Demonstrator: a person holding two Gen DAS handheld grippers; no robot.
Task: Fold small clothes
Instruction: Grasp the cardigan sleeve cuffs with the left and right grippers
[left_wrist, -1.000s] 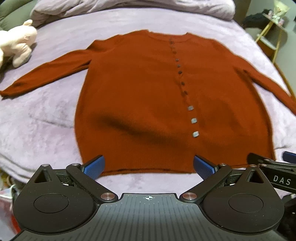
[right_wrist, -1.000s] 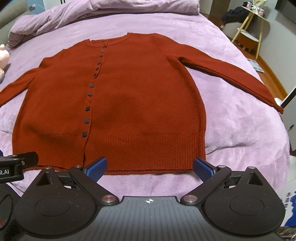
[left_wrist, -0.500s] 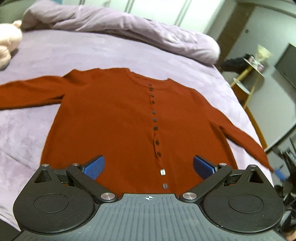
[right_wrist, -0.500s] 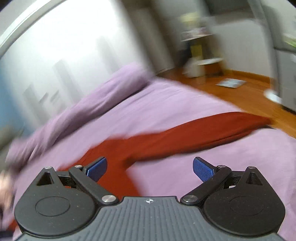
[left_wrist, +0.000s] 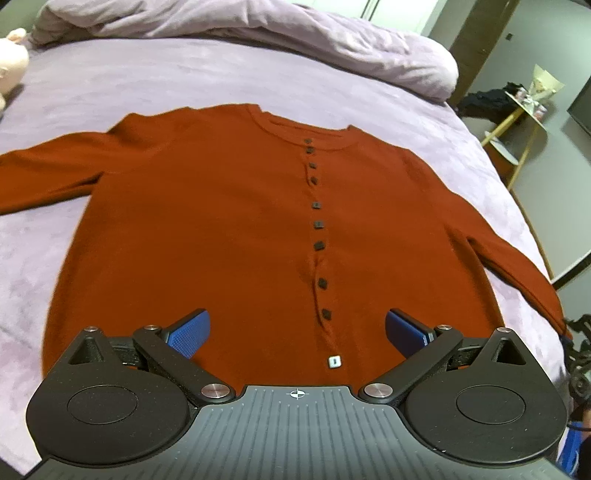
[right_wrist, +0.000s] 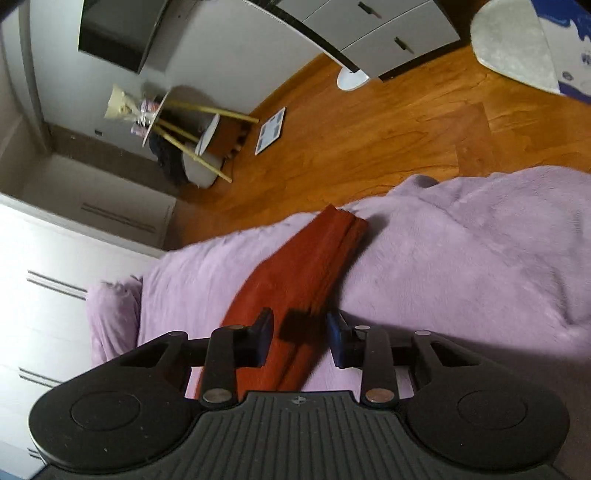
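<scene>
One sleeve (right_wrist: 306, 273) straddled by blurred right tongs (right_wrist: 299, 334).

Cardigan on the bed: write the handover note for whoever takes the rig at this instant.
Left gripper: open, above the lower front of the rust cardigan, holding nothing.
Right gripper: fingers straddle the right sleeve near its cuff; not clearly clamped.
The cardigan lies flat, buttoned, both sleeves spread on the purple blanket.
Done: garment laid out. Left: every fold, probably starting with this sleeve.
</scene>
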